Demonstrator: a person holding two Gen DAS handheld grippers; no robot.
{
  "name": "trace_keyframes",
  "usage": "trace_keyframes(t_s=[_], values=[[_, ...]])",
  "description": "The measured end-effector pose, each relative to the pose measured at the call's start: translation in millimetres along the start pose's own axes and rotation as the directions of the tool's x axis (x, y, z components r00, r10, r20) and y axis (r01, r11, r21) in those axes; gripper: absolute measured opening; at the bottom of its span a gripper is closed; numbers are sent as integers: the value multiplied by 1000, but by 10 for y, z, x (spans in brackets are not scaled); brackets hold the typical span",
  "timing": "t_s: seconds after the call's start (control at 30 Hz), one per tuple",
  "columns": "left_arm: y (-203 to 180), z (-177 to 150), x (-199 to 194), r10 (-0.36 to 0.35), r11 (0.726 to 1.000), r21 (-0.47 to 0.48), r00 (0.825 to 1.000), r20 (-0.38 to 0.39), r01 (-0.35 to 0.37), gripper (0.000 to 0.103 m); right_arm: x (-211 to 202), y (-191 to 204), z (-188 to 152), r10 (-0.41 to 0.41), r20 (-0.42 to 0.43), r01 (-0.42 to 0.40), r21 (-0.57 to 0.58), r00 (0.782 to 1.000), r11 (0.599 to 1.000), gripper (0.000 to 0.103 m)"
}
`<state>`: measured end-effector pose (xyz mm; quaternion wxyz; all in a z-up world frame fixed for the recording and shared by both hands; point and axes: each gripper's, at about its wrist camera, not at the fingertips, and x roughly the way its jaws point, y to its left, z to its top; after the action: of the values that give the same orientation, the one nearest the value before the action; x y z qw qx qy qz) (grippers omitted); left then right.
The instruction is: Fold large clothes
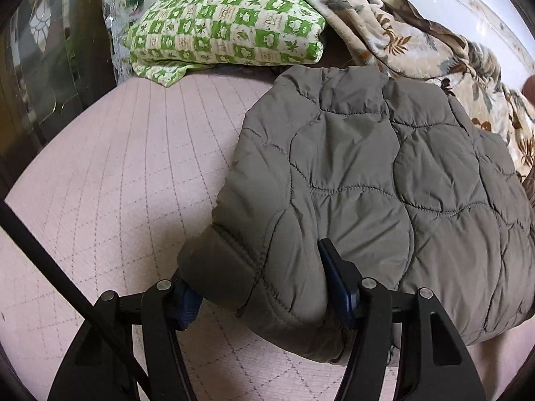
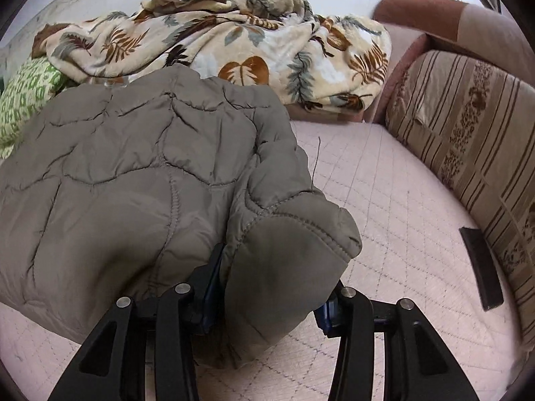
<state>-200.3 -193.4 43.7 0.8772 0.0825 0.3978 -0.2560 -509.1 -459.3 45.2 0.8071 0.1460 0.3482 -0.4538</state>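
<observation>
My left claw (image 1: 267, 287) & right claw (image 2: 265, 297) each clamp a cuff of the quilted jacket (image 1: 384, 173) on the bed (image 1: 117, 183).

You have a pale pink quilted bed cover (image 1: 110, 180) filling the lower frame. At upper left sits a green-and-white checked pillow (image 1: 227, 30), with a leaf-print blanket (image 2: 214, 46) bunched across the top. In the right wrist view, a striped beige cushion (image 2: 468, 140) lines the right edge, a brown armrest (image 2: 444, 16) above it.
</observation>
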Motion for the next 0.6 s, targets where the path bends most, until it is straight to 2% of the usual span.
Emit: trace_keyframes(t_s=[0.6], values=[[-197,-62,-87,112,982,146,991,79,-122,63,-70,153,-22,-86,42,91,-131,995,987,49]])
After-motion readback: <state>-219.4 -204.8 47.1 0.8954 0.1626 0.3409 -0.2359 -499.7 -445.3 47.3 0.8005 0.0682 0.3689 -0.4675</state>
